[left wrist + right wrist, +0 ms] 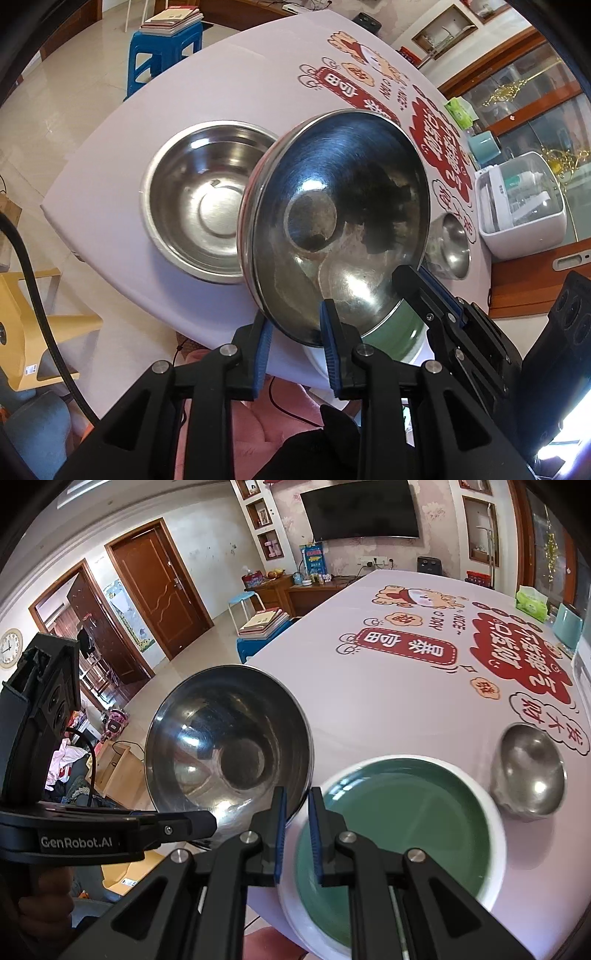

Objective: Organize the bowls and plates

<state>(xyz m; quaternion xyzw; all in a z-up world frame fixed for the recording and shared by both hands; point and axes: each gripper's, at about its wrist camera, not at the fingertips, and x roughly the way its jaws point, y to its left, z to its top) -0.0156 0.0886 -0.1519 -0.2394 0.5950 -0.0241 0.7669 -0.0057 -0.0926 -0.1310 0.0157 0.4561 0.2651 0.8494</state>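
My left claw (295, 350) is clamped on the rim of a tilted steel bowl (340, 221) raised over the table (110, 155) beside a larger steel bowl (203, 199), while my right claw (297, 834) is closed, empty, above the green plate (406, 819).

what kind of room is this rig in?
Likely a home living and dining room: wall-mounted TV, printed tablecloth on the dining table, wooden doors, blue stool stacked with books.

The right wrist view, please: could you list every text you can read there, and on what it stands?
"GenRobot.AI": on the black body of the left tongs.
"DAY" and "NICE~": upside down on the tablecloth.
Large red Chinese characters on the tablecloth: not read reliably.
Blue box print by the television: too small.
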